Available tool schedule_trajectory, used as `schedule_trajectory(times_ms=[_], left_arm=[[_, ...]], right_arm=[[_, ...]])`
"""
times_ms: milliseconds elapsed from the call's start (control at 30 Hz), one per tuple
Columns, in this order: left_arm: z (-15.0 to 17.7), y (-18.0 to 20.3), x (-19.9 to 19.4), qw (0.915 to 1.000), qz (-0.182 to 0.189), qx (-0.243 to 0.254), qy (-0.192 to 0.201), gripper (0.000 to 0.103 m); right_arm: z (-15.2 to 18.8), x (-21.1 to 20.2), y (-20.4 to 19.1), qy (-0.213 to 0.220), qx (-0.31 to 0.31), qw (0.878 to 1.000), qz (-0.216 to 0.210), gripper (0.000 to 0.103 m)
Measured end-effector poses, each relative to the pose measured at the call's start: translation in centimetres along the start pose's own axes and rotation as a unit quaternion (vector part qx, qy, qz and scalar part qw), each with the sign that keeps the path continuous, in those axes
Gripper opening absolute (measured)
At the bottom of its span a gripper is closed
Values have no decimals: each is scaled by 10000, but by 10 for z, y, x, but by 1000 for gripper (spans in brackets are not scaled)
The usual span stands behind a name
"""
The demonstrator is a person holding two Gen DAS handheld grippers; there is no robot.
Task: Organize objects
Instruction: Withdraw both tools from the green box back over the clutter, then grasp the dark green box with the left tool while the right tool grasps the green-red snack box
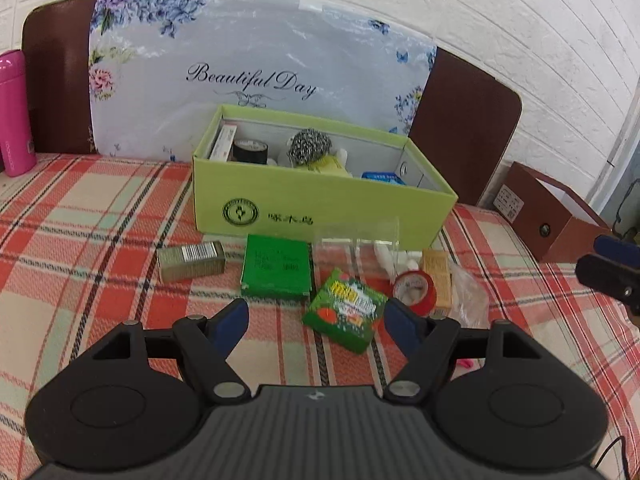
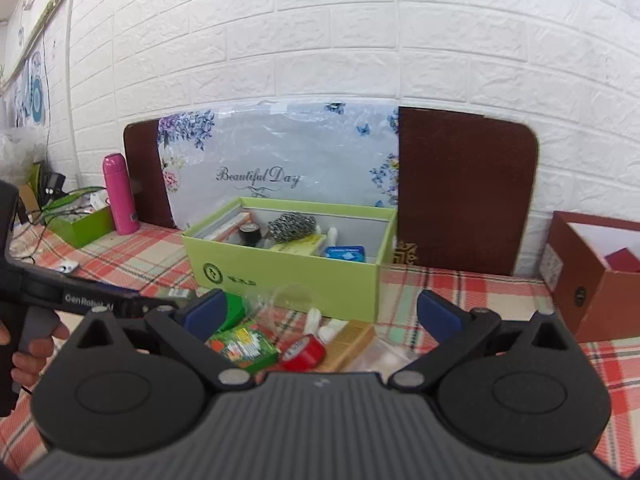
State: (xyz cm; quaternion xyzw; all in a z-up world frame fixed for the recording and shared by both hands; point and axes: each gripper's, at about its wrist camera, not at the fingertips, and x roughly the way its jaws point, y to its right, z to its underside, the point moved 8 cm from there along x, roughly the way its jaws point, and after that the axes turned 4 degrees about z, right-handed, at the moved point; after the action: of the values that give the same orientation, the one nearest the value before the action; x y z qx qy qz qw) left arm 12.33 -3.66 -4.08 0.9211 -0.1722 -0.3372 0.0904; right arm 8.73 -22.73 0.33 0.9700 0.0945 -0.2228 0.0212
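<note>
A lime-green open box (image 1: pixel 320 200) (image 2: pixel 288 276) stands on the plaid cloth and holds a tape roll, a steel scourer, a blue pack and other items. In front of it lie a grey staple box (image 1: pixel 191 261), a flat green box (image 1: pixel 277 266), a green printed packet (image 1: pixel 346 310) (image 2: pixel 244 346), a red tape roll (image 1: pixel 415 291) (image 2: pixel 303 354), a tan box (image 1: pixel 437 276) and clear plastic packaging (image 1: pixel 360 244). My left gripper (image 1: pixel 316 320) is open and empty, just short of the printed packet. My right gripper (image 2: pixel 320 312) is open and empty above the loose items.
A pink bottle (image 1: pixel 14 112) (image 2: pixel 119 196) stands at the far left. A brown carton (image 1: pixel 556 220) (image 2: pixel 596 276) sits at the right. A floral board (image 1: pixel 256 72) and brown panels lean on the white brick wall. A small green box (image 2: pixel 80 226) lies far left.
</note>
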Motion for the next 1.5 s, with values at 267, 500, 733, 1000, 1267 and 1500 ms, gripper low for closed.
schedule_trajectory(times_ms=[267,500,733,1000,1267,1500], left_arm=[[27,-18,5,9994,-184,-144,-268,78],[27,-38,5,9987,-313,-326,-232,78],[28,-48,6,9982,-249,-501,-205,78],[16,-45,15,9990,-191,-389,-145,78],[-14,-31,62,9993,-239,-266,-110,78],[-22,-27,103,9974,-624,159,-332,78]], right_arm=[[53,15,-22,-570,-92,9968,-546,103],[90,71,-81,-978,-675,9871,-1070,86],[79,114,-97,-854,-963,9851,-1141,83],[74,157,-91,-934,-816,9881,-913,84],[86,127,-96,-1094,-1010,9848,-895,65],[95,98,-90,-1210,-673,9870,-820,65]])
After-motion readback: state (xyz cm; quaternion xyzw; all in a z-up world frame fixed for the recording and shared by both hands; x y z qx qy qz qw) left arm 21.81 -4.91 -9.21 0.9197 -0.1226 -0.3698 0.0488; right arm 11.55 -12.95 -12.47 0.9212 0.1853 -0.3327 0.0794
